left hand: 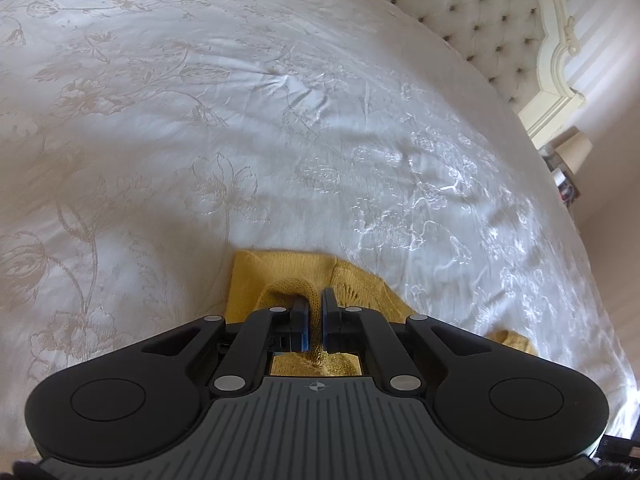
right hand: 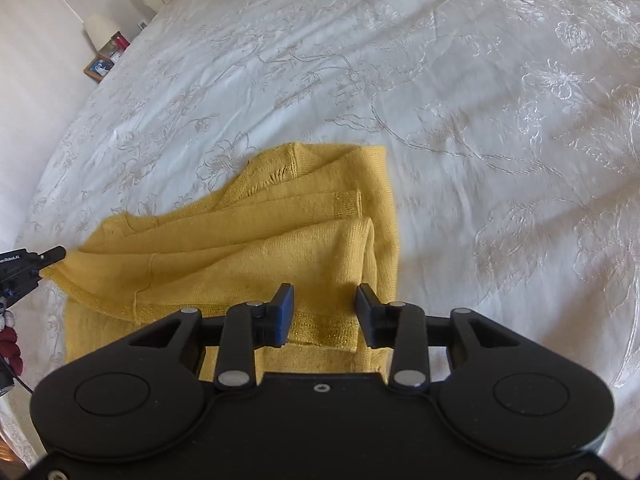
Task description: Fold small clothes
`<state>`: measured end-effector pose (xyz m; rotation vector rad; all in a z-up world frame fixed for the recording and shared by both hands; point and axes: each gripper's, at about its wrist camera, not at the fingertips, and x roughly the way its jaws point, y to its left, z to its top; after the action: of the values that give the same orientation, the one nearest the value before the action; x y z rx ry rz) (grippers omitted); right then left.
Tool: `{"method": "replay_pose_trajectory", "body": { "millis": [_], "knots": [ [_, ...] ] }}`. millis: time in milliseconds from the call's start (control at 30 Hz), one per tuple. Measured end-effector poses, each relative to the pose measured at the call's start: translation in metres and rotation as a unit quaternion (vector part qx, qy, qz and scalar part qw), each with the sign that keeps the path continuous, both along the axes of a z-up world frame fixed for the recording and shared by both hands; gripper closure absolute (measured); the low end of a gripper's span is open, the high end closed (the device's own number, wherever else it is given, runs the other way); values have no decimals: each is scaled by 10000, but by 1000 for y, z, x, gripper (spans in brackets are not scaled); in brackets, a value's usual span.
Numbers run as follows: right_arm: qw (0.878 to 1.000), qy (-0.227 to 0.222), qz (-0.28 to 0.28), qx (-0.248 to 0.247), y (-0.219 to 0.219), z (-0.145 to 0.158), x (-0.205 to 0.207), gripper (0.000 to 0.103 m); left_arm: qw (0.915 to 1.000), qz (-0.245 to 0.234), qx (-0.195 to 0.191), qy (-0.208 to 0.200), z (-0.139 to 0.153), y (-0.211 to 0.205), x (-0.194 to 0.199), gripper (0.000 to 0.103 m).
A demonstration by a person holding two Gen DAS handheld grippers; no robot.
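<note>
Heads up, your left gripper (left hand: 315, 325) is pinched nearly shut on a ridge of the yellow sweater (right hand: 256, 240), and that's the only hold you've got right now, because your right gripper (right hand: 325, 312) has its jaws partly apart with nothing pressed between the pads, just hovering over the folded hem near you. The sweater itself is lying on the white bedspread (right hand: 480, 120), already doubled over into a few loose layers, with the far edge roughly straight and the left side fanning out toward your other gripper. Biggest risk I see: if you tug with the left while the right isn't gripping, those stacked layers will probably slide and the fold comes undone, since knit like that drags against the bedspread and bunches. Also, that left pinch looks like it caught a thin ridge of knit, so I'd guess it could slip out or only lift the top layer. If you close the right one where it is, you might grab one layer instead of all of them. What I can't make out: the near edge of the sweater is hidden under both gripper bodies, I can't tell how many layers the left has, and the sleeves are buried somewhere in the folds. The right view is a bit blurry too.
</note>
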<state>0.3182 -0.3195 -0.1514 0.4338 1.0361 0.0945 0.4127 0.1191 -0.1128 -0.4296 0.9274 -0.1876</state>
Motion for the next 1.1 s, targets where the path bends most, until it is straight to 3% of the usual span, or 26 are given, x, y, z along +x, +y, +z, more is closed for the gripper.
{"method": "replay_pose_trajectory", "body": {
  "millis": [67, 100, 133, 300, 433, 700, 867, 933, 1100],
  "knots": [
    [9999, 54, 90, -79, 3, 0, 1, 75, 10000, 19, -9, 5, 0, 0, -2, 97],
    [9999, 44, 121, -61, 4, 1, 1, 93, 10000, 26, -4, 10, -1, 0, -3, 97],
    [9999, -15, 105, 26, 3, 3, 0, 95, 10000, 46, -5, 11, -1, 1, -4, 97],
    [9956, -559, -430, 609, -17, 26, 4, 96, 9994, 186, -212, -196, 12, 5, -8, 97],
    [9900, -770, -879, 791, -38, 30, 37, 96, 9989, 265, -305, -230, 14, 5, 11, 97],
    [9951, -322, -869, 345, -43, -3, 93, 96, 9989, 425, -123, 127, -15, 1, 43, 93],
    [9935, -498, -1017, 98, -45, 1, 93, 81, 9989, 431, 32, 154, -16, 9, 43, 30],
    [9921, -647, -1071, 8, -43, 8, 86, 55, 9992, 341, 225, 29, -6, 11, 37, 28],
    [9956, -727, -481, -334, -18, 22, 58, 53, 9958, -443, 785, -146, 11, -1, 3, 26]
  ]
}}
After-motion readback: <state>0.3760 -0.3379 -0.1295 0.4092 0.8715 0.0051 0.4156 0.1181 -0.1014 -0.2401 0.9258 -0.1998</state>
